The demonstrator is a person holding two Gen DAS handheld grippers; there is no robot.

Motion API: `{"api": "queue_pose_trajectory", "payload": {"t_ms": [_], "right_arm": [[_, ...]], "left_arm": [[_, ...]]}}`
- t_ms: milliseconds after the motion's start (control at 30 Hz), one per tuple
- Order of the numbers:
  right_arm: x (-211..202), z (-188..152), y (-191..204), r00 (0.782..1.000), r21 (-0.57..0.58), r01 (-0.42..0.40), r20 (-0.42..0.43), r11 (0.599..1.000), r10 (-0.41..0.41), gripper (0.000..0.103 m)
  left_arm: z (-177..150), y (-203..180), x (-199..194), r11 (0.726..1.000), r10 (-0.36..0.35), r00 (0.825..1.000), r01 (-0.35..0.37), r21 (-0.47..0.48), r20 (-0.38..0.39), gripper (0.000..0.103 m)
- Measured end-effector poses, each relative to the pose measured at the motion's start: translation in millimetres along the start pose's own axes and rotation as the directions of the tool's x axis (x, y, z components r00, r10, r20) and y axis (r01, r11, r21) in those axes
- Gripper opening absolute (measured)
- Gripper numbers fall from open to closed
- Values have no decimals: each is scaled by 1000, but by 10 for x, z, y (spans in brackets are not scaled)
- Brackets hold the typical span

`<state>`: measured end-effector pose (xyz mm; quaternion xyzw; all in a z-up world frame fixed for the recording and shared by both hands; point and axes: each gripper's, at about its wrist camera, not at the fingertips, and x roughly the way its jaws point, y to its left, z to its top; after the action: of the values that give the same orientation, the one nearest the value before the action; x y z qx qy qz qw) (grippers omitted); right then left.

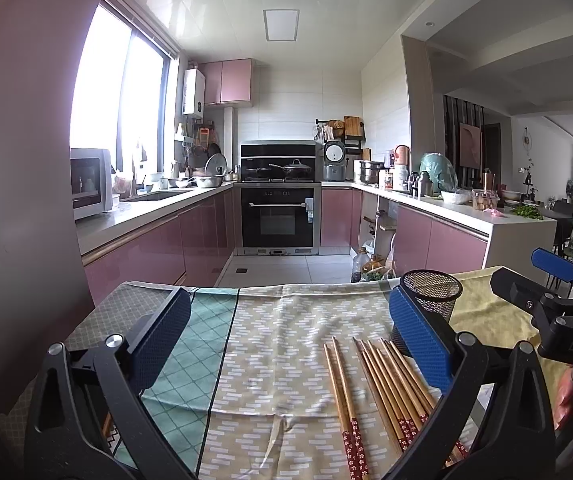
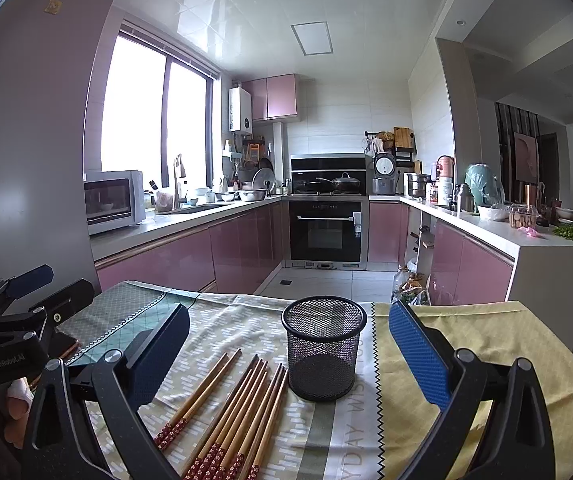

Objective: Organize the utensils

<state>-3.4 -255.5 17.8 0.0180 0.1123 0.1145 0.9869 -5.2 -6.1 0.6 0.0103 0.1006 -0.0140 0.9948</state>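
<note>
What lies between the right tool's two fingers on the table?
In the right wrist view, the black mesh cup and wooden chopsticks lie on the patterned tablecloth between them.

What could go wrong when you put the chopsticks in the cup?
The mesh cup looks light, so a bump could tip it. The chopsticks lie packed together, so grabbing one may drag others. The tablecloth is loose and wrinkled, so it could slide.

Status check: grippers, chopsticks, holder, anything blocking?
Left gripper and right gripper open, empty. Chopsticks flat on the cloth, none in the mesh holder. Holder upright beside them, nothing in the way.
</note>
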Motion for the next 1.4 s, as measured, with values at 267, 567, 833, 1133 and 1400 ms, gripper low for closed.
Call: {"api": "queue_pose_trajectory", "payload": {"t_ms": [267,567,833,1133,1400], "right_arm": [[-6,-8,-13,1000,3,-3,0,1000,3,97],[1,-8,-14,1000,5,-3,-5,1000,3,97],[9,-7,-14,1000,7,-5,-7,1000,5,97],[26,-20,-13,1000,8,-5,-10,1000,5,97],[128,-67,-53,998,18,-24,-57,1000,25,97]], "left_arm": [[-3,0,6,1000,0,1000,0,-1,-5,98],[-12,-1,6,1000,0,1000,0,2,-10,98],[-14,-7,10,1000,1,1000,-1,2,-15,98],[-32,-32,10,1000,3,1000,-3,6,-21,98],[-42,-69,70,1000,7,998,-6,13,-63,98]]}}
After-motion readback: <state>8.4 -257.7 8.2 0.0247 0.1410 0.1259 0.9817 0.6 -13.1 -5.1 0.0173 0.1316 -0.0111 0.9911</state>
